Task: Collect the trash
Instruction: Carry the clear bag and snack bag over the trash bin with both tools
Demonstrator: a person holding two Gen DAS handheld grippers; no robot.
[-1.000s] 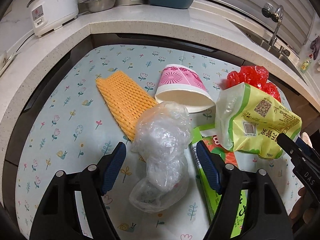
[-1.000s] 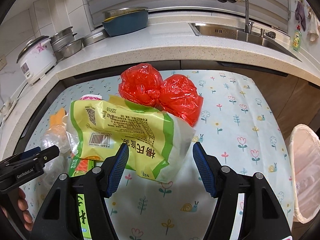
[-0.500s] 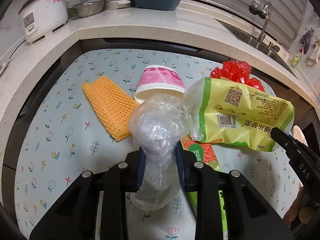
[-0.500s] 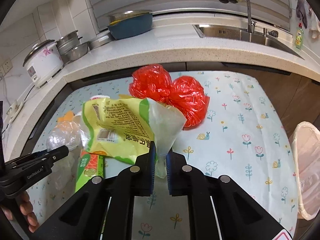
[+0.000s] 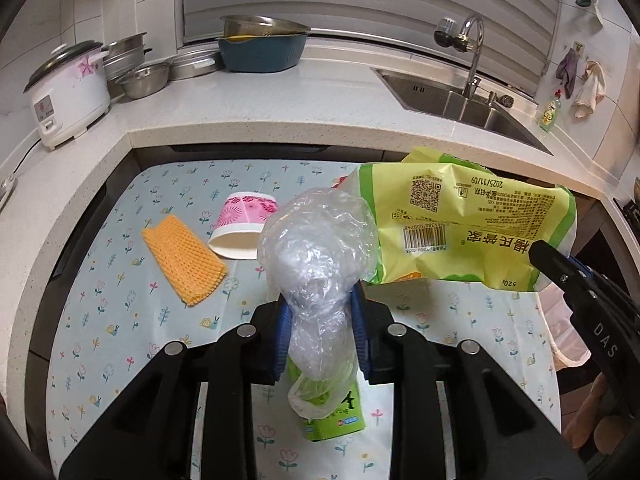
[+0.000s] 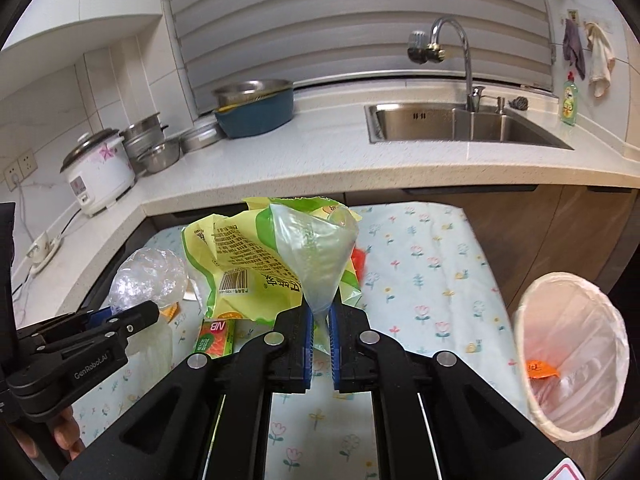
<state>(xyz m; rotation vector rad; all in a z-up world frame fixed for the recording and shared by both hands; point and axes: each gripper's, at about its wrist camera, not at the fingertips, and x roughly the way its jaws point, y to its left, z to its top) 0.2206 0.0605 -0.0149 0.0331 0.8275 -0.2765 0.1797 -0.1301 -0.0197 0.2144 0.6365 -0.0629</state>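
Observation:
My left gripper (image 5: 320, 336) is shut on a crumpled clear plastic bag (image 5: 320, 256) and holds it above the floral table (image 5: 120, 312). My right gripper (image 6: 319, 332) is shut on the clear end of a yellow-green food bag (image 6: 248, 256), also lifted off the table; the bag also shows in the left wrist view (image 5: 460, 228). A trash bin (image 6: 572, 364) lined with a white bag stands at the right, beside the table. On the table lie an orange foam net (image 5: 182, 260), a pink paper cup (image 5: 244, 224) on its side and a green carton (image 5: 336, 420). A red bag (image 6: 360, 258) is mostly hidden.
A stone counter (image 5: 280, 108) wraps the table's far side, with a rice cooker (image 5: 68, 92), steel pots (image 5: 140, 72), a blue basin (image 5: 260, 50) and a sink (image 6: 460, 124) with tap. The left gripper's body (image 6: 72, 352) shows low left in the right wrist view.
Both grippers closed from open, the left on the clear plastic bag and the right on the yellow-green bag. Both then rose, lifting the bags off the table.

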